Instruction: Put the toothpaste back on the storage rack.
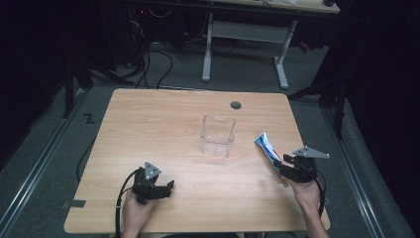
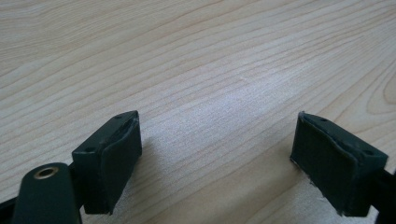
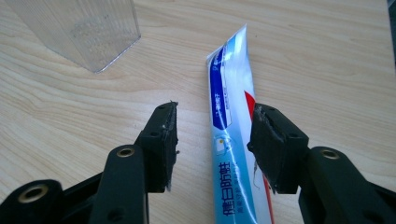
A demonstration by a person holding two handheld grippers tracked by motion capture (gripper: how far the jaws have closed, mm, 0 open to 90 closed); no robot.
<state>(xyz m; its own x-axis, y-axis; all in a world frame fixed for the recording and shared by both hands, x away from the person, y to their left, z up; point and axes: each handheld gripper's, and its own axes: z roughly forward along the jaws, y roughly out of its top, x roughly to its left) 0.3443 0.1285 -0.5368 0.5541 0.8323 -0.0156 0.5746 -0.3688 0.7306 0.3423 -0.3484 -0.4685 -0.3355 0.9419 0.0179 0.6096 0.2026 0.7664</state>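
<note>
A white and blue toothpaste tube (image 1: 266,146) lies flat on the wooden table (image 1: 163,124) near its right edge. In the right gripper view the tube (image 3: 229,121) runs between the two jaws of my right gripper (image 3: 212,144), which is open around it; the right pad (image 3: 271,149) is close against the tube's edge. My right gripper (image 1: 286,167) sits at the tube's near end in the high view. My left gripper (image 1: 166,189) rests low at the front left, open, with bare wood between its jaws (image 2: 217,158).
A clear plastic holder (image 1: 218,135) stands upright at the table's middle, left of the tube; its corner (image 3: 84,32) appears in the right gripper view. A round cable hole (image 1: 236,105) lies at the back. Another desk's white legs (image 1: 237,44) stand beyond.
</note>
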